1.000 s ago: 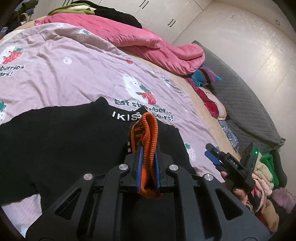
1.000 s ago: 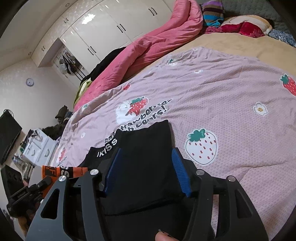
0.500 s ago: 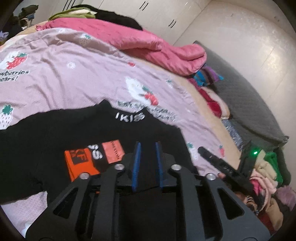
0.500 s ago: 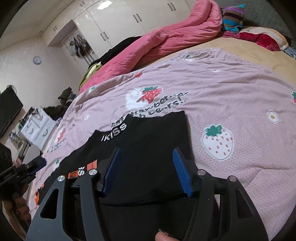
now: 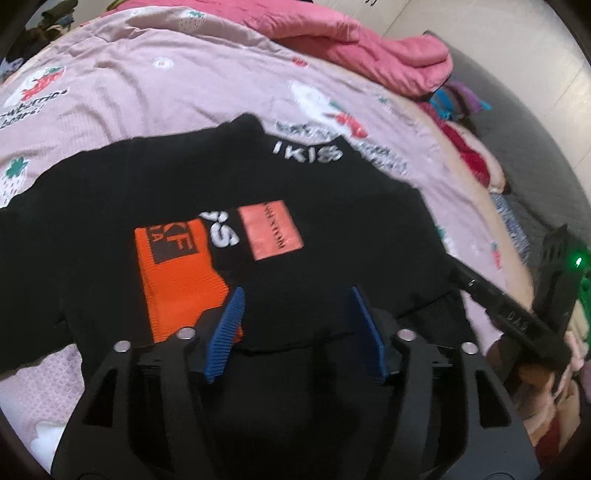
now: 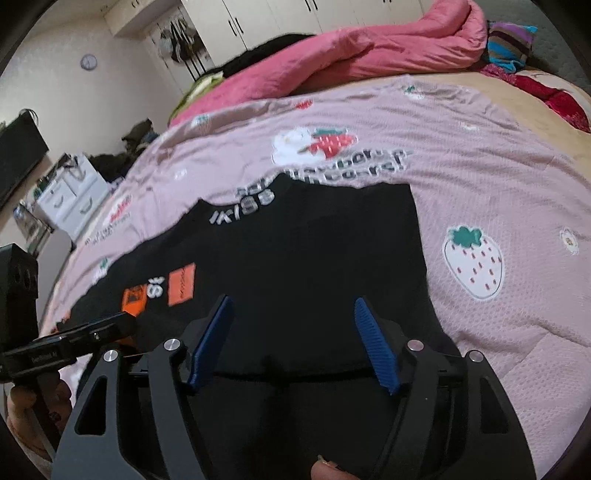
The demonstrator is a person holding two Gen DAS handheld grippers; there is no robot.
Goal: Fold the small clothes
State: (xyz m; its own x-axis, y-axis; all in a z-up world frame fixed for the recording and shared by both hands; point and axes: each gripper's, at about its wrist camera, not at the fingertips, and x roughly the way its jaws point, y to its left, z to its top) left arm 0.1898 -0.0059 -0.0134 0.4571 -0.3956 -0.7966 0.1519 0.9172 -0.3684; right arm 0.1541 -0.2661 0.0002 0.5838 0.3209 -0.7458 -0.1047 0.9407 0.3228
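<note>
1. My left gripper (image 5: 295, 332) and right gripper (image 6: 293, 341) both stand spread, holding nothing.
2. The black garment (image 5: 332, 229) lies flat on the bedspread (image 6: 480, 192), its orange cuff (image 5: 177, 273) folded inward.
3. The long axis seems to run left-right, and my left is nearer the cuff.

We see a pink quilt (image 6: 369, 51) on the strawberry sheet (image 6: 480, 177), white wardrobes (image 6: 280, 14) and a wall clock (image 6: 88, 61).
</note>
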